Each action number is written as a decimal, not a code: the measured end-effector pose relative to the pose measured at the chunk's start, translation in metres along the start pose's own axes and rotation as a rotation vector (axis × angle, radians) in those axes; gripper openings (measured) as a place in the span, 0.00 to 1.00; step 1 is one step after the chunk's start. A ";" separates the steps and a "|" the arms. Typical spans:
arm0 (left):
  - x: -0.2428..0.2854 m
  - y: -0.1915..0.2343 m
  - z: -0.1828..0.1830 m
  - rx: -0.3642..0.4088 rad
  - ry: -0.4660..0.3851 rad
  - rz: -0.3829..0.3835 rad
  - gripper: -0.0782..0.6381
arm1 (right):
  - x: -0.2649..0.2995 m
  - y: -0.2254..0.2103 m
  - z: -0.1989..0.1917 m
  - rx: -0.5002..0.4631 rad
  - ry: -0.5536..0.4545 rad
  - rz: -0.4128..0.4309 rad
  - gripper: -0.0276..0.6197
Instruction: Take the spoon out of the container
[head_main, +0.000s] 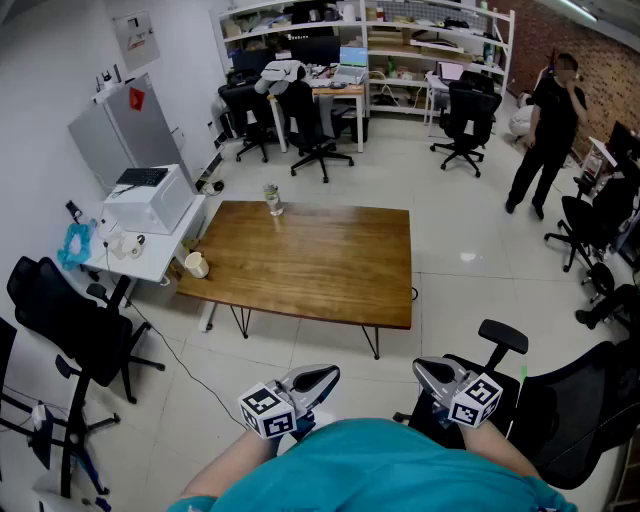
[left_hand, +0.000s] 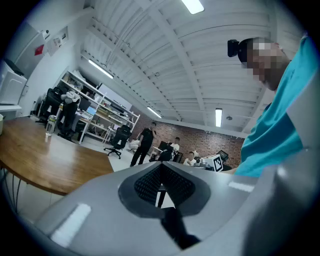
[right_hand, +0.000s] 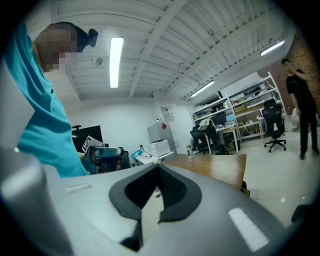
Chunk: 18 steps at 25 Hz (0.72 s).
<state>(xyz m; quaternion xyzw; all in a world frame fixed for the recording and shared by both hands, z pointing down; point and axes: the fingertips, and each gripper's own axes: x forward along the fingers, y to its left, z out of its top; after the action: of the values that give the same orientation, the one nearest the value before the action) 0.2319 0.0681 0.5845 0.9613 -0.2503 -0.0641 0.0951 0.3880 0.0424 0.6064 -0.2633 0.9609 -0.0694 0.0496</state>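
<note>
- Currently the container (head_main: 272, 199), a small clear glass jar by the look of it, stands upright on the far edge of the wooden table (head_main: 330, 285), left of the middle and alone on that side.
- Something pale shows inside it, but it is too small to tell apart; I take the spoon to be standing in there, with its handle up.
- Both tongs are held low and near, close to the person's body and well apart from the table.
- Left gripper (head_main: 326, 376): its jaws are closed tip to tip, with nothing between them.
- Right gripper (head_main: 424, 367): its jaws are likewise fully together and empty.
- Handling, as a judgement: a spoon is light and rigid. If it is metal or smooth plastic it will be slick, so a thin handle could swivel between the pads.
- Best hold: pinch the handle just above the jar's rim, across its flat faces, and lift straight up along the jar's axis.
- The jar looks light, tall for its base and breakable. A sideways drag on the spoon could tip it or push it off the far edge it stands beside.
- With 2 grippers free, 1 could steady the jar low on its wall while the other draws the spoon.
- A mug (head_main: 196, 265) sits at the table's near left corner, well clear of the jar.
</note>
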 end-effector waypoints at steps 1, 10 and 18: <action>0.003 -0.001 -0.005 -0.006 0.010 0.008 0.11 | -0.001 -0.001 -0.002 -0.004 -0.004 0.006 0.05; -0.074 0.046 -0.010 -0.025 -0.010 0.139 0.11 | 0.096 0.039 -0.027 -0.005 0.034 0.162 0.05; -0.268 0.143 0.047 -0.024 -0.089 0.274 0.11 | 0.286 0.128 -0.025 0.023 0.062 0.248 0.05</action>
<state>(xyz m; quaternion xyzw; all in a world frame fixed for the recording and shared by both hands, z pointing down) -0.0752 0.0707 0.5894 0.9132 -0.3824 -0.0958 0.1035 0.0757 0.0076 0.5943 -0.1396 0.9863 -0.0818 0.0308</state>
